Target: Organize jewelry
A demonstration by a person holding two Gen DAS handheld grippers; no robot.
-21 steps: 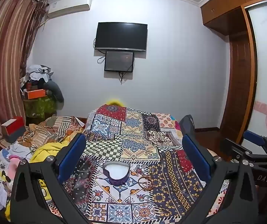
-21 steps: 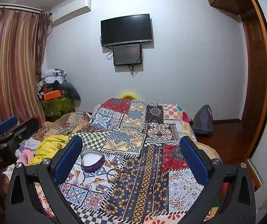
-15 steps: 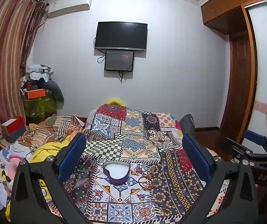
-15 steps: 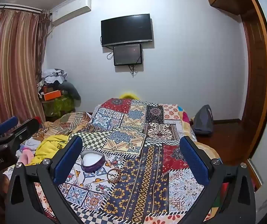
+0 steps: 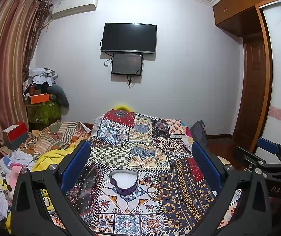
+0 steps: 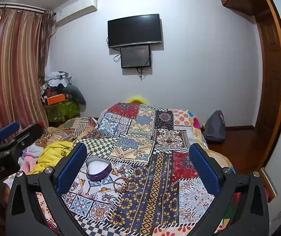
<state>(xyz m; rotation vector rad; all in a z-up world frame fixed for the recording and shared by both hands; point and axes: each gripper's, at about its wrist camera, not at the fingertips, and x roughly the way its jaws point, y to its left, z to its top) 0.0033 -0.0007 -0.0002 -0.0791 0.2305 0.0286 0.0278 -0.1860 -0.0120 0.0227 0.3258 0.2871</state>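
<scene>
On the quilt (image 5: 179,192) a heart-shaped box (image 5: 123,181) points nearward; both jaws wide.

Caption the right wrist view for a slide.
Open right gripper above a patchwork bedspread, facing a heart-shaped box and bracelets.

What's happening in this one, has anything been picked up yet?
Nothing is held yet. Both tools, left and right, are open and hover over the patchwork bedspread. An open heart-shaped box sits on it, white-lined and apparently empty. The bracelets lie loose on the bedspread just to its right, outside it. Neither tool touches the box or the jewelry, so the sorting has not started.
</scene>
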